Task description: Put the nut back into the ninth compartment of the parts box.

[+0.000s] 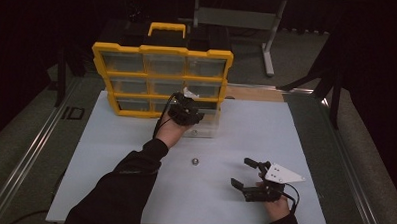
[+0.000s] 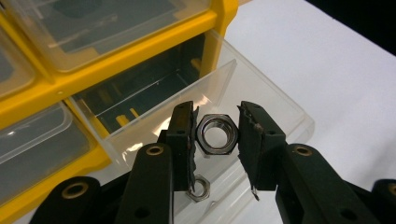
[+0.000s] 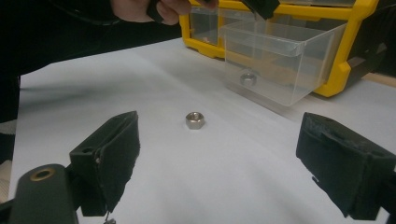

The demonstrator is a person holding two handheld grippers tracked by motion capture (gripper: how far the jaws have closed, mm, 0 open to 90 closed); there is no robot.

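Note:
My left gripper (image 2: 217, 117) is shut on a silver hex nut (image 2: 216, 134) and holds it over a clear plastic drawer (image 2: 261, 100) pulled out of a yellow organizer (image 1: 160, 75). A second nut (image 2: 200, 188) lies on the drawer's floor, also seen through the drawer wall as the nut in the drawer (image 3: 248, 78). In the high view the left gripper (image 1: 185, 111) hangs above the drawer (image 1: 208, 126). A third nut (image 1: 195, 162) lies loose on the white table. My right gripper (image 1: 240, 172) rests open near the front right, its jaws (image 3: 219, 140) wide and facing that loose nut (image 3: 194, 120).
The yellow organizer (image 3: 345, 70) has several clear drawers and a carry handle (image 1: 166, 29), and stands at the back of the white table top (image 1: 256, 134). A metal rail (image 1: 30, 151) runs along the table's left side. A grey stand (image 1: 268, 49) is behind the table.

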